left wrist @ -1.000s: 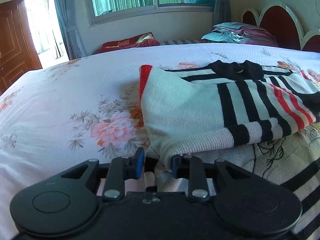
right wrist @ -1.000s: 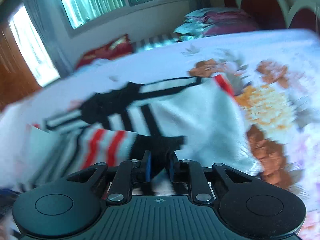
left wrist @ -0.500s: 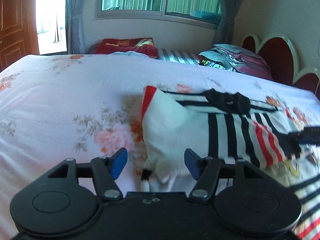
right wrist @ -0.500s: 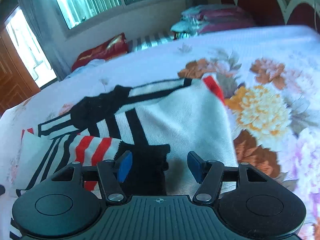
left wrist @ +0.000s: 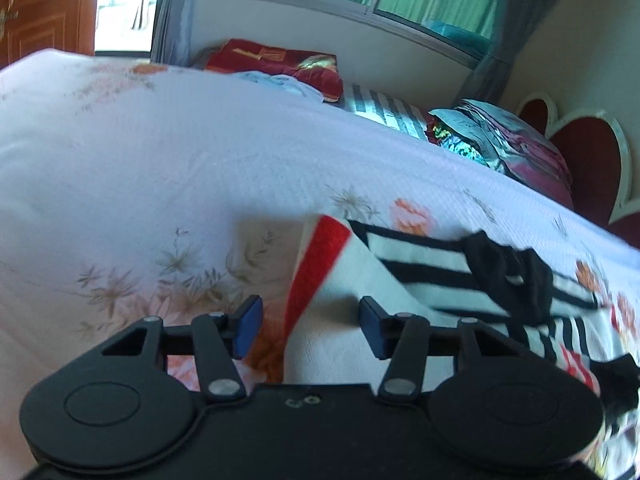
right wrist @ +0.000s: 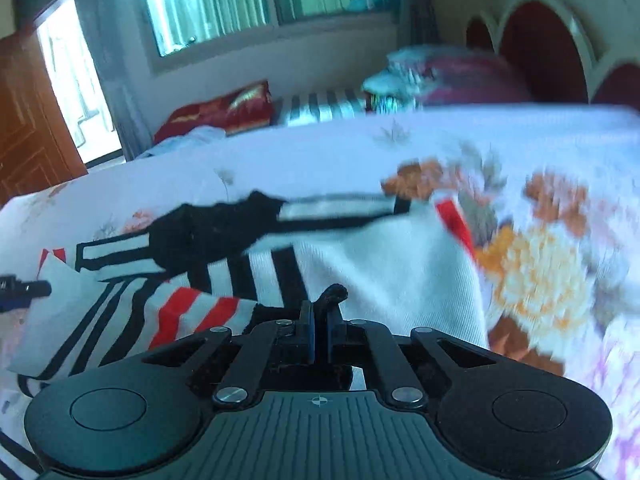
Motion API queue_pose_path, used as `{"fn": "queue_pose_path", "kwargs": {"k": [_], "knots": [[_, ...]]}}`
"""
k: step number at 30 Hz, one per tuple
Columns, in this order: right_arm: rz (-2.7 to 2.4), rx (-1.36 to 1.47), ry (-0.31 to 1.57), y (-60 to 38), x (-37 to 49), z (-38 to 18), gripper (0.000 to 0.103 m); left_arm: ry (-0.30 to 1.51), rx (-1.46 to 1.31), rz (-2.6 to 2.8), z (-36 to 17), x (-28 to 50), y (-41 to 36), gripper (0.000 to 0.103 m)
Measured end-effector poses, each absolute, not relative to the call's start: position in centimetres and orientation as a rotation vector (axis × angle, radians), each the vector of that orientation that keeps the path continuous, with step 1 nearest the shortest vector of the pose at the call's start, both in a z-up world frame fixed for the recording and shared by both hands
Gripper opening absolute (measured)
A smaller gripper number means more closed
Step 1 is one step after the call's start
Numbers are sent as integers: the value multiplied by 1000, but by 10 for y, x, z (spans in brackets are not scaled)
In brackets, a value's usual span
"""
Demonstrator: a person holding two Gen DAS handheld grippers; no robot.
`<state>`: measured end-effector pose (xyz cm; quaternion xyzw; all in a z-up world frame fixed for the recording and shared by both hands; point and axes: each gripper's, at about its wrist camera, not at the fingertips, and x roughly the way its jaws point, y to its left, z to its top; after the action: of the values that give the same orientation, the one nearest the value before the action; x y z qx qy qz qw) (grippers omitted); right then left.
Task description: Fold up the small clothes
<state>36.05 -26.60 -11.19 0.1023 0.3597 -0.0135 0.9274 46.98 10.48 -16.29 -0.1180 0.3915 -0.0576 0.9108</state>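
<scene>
A white knit sweater (left wrist: 404, 280) with black and red stripes and a black collar lies partly folded on the flowered bedsheet (left wrist: 160, 184). My left gripper (left wrist: 310, 328) hovers at the sweater's near left corner. Its jaws are closing, with the red-trimmed edge (left wrist: 316, 264) and white knit lying between the blue pads, which do not press on it. In the right wrist view the sweater (right wrist: 380, 272) spreads ahead, and my right gripper (right wrist: 319, 326) is shut on a fold of its black cuff (right wrist: 334, 294), which pokes up between the pads. The left gripper (right wrist: 24, 290) shows at the far left edge.
A red pillow (left wrist: 280, 64) and a striped one (left wrist: 384, 112) lie at the bed's far side. A pile of clothes (left wrist: 508, 144) sits by the red heart-shaped headboard (left wrist: 588, 160). A window (right wrist: 256, 0) and a wooden door (right wrist: 28, 120) lie beyond the bed.
The left gripper let go of the hem, opened wide, moved up to the red-trimmed corner and now narrows. The right gripper opened off the black cuff, then shut on it again.
</scene>
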Motion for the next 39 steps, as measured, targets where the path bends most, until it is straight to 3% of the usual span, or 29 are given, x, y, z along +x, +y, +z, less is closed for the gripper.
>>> {"fn": "queue_pose_path", "kwargs": {"k": [5, 9, 11, 17, 27, 39], "knots": [[-83, 140, 718, -266, 362, -116, 4, 813, -274, -112, -172, 487, 108, 52], [-92, 171, 801, -269, 368, -135, 4, 803, -263, -66, -177, 498, 106, 35], [-88, 150, 803, -265, 366, -135, 4, 791, -256, -36, -179, 504, 107, 32], [-87, 175, 806, -274, 365, -136, 5, 779, -215, 0, -174, 513, 101, 35], [-26, 212, 732, -264, 357, -107, 5, 693, -127, -119, -134, 434, 77, 39], [75, 153, 814, -222, 353, -125, 5, 758, -72, -188, -174, 372, 36, 41]]}}
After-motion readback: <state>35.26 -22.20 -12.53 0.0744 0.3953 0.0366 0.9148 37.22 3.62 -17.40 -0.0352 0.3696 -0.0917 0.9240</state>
